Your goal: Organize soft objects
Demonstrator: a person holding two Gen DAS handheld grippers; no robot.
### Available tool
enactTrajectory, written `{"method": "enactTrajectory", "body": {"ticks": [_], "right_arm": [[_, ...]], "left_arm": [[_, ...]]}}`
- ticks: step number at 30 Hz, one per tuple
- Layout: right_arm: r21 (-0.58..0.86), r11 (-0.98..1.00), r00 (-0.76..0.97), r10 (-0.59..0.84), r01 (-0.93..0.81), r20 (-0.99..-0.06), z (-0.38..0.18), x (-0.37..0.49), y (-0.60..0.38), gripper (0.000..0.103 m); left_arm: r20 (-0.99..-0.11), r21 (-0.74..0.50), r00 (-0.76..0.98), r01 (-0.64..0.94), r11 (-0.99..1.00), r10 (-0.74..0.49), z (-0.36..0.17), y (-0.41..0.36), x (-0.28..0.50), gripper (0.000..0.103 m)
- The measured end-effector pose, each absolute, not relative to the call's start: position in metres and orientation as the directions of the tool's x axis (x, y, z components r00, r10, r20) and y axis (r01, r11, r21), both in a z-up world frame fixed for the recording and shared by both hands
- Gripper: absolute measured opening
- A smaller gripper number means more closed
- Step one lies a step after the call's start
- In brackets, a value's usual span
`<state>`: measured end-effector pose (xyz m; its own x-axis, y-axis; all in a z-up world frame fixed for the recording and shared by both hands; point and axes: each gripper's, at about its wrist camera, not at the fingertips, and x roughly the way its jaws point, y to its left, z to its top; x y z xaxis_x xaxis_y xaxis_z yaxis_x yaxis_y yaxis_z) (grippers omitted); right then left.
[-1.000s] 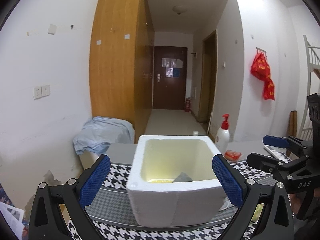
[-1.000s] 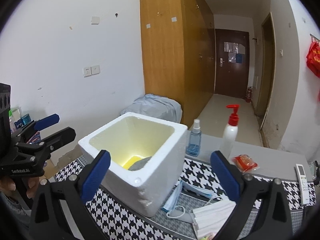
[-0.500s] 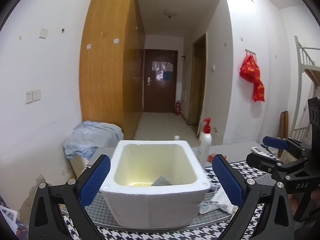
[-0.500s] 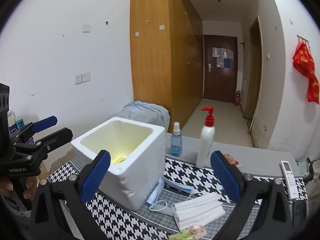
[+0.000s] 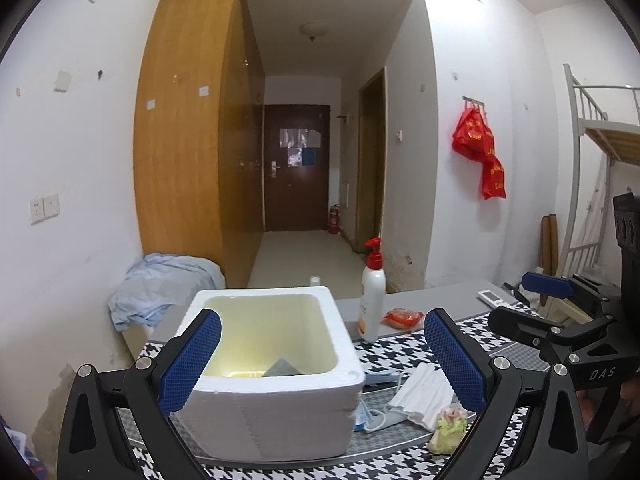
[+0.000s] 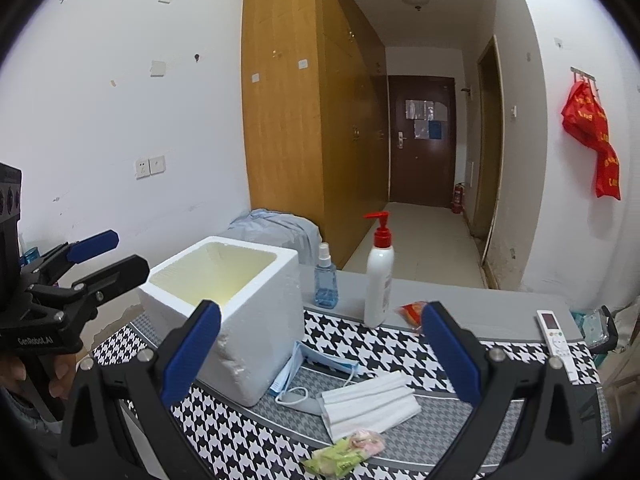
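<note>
My left gripper (image 5: pixel 322 360) is spread wide and holds nothing, hovering over the white foam box (image 5: pixel 276 384), where a grey item (image 5: pixel 282 368) lies on the bottom. My right gripper (image 6: pixel 320 354) is also wide and empty. Between its fingers, on the houndstooth mat (image 6: pixel 384 344), lie white face masks (image 6: pixel 368 406), a blue mask (image 6: pixel 320 364) against the box, and a green packet (image 6: pixel 340 454) nearest me.

Both wrist views face hallway door; left close behind foam box (image 5: pixel 272 380), right offset rightward; box shared.
</note>
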<state>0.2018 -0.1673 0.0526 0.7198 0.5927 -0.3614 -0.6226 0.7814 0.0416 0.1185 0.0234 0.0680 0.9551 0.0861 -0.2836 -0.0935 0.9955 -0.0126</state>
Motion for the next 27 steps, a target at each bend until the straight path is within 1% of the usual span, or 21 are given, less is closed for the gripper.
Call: {"method": "enactTrajectory", "body": {"ticks": [5, 12, 17, 23, 27], "right_arm": [[0.039, 0.791, 0.732, 0.583, -0.611, -0.352, 0.054, 0.198, -0.177, 0.102], [0.045, 0.81, 0.751, 0.561, -0.585, -0.348, 0.051, 0.195, -0.19, 0.102], [0.043, 0.82, 0.762, 0.548, -0.57, -0.346, 0.048, 0.193, -0.197, 0.102], [0.05, 0.83, 0.768, 0.536, -0.556, -0.349, 0.041, 0.192, -0.208, 0.102], [0.038, 0.843, 0.779, 0.513, -0.537, -0.361, 0.034, 0.19, -0.213, 0.102]], "left_arm": [[-0.283, -0.006, 0.957, -0.07, 0.998, 0.065, 0.068, 0.016, 0.121, 0.102], [-0.291, -0.031, 0.957, -0.018, 0.999, 0.008, 0.063, 0.003, 0.125, 0.102], [-0.299, -0.032, 0.954, -0.001, 0.999, -0.009, 0.059, -0.005, 0.127, 0.102], [-0.311, -0.041, 0.948, 0.052, 0.998, -0.062, 0.05, -0.016, 0.127, 0.102], [-0.318, -0.033, 0.946, 0.049, 0.998, -0.057, 0.045, -0.02, 0.127, 0.102]]}}
